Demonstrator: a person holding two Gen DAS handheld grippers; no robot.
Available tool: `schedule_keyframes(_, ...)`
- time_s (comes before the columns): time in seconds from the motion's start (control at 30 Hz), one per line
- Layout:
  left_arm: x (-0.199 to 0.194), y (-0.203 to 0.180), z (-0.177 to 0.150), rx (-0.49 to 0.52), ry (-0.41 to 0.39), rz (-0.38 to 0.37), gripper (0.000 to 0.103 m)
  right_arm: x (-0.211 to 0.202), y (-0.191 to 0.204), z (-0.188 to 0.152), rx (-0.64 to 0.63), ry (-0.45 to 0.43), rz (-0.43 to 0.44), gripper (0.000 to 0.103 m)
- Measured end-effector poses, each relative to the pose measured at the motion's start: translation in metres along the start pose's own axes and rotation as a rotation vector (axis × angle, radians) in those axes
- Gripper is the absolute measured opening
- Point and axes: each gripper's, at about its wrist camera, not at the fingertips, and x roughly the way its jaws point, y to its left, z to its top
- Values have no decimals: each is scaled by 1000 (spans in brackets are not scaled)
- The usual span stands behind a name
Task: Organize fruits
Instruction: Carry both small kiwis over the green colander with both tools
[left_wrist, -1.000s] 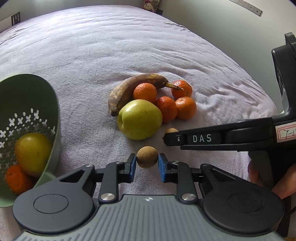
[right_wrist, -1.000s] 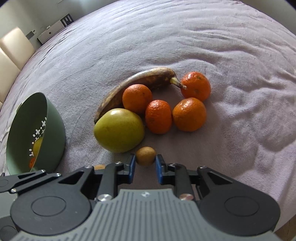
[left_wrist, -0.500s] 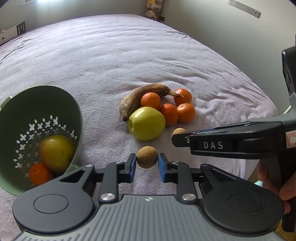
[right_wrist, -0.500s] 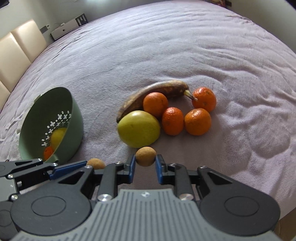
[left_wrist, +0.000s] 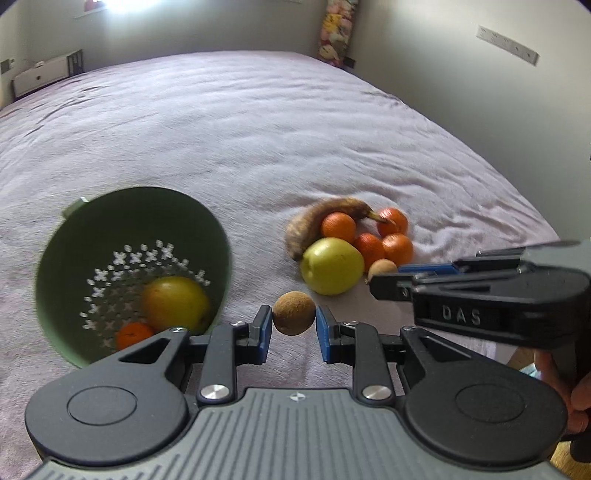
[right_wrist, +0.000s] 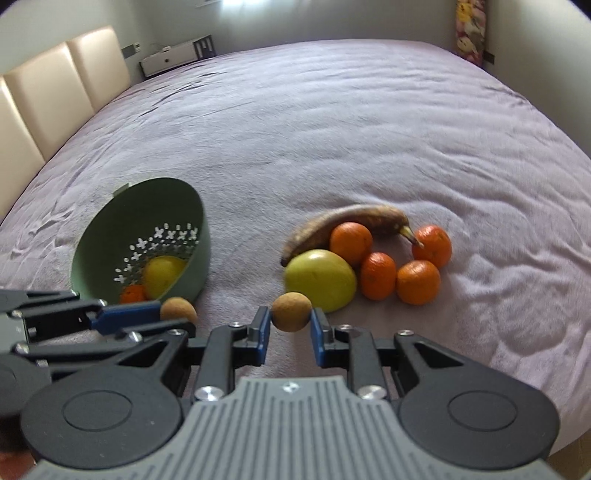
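While the lilac blanket (right_wrist: 369, 122) covers the whole bed under us, we see the sage-green colander (right_wrist: 92, 251) lying tipped on its side at the left, its mouth turned toward us. Inside it rest a yellow-green apple (left_wrist: 175, 304) and, just below and touching it, a small orange (left_wrist: 133, 334).

To the right of the colander, well apart from it, the loose fruit sits in a tight cluster. A browned banana (right_wrist: 351, 221) curves along the far side. A large green apple (right_wrist: 320, 278) lies at the near left of the cluster, against the banana's blunt end. Four mandarins (right_wrist: 382, 275) fill the space to the right of this apple, one of them pressed against the banana's stem tip.

We hold the left tool (left_wrist: 294, 330) above the blanket with its blue pads clamped on a small round brown fruit (left_wrist: 294, 313), which hangs clear of the cloth between the colander and the green apple. We hold the right tool (right_wrist: 291, 326) just beside the left one, its pads closed in the same way on a second brown fruit (right_wrist: 291, 311). From the left wrist, that second fruit shows in front of the mandarins, next to the green apple. A few fingers (left_wrist: 580, 391) curl around the right tool's handle at the frame edge.
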Motion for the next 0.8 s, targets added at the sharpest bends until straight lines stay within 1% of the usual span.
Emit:
schedule_keyframes(0.23, -17, 29, 8, -66, -38, 32, 28, -7, 30, 9, -78, -50, 51, 20)
schedule_keyframes(0.43, -24, 58, 15, -137, -44, 75, 28, -7, 56, 21, -128, -97, 93, 20)
schedule_keyframes(0.63, -25, 84, 19, -190, -47, 123, 28, 5, 81, 33, -175, -121, 132, 20)
schedule_keyframes(0.8, -19, 106, 20, -237, -40, 152, 28, 22, 102, 41, -225, -115, 153, 20)
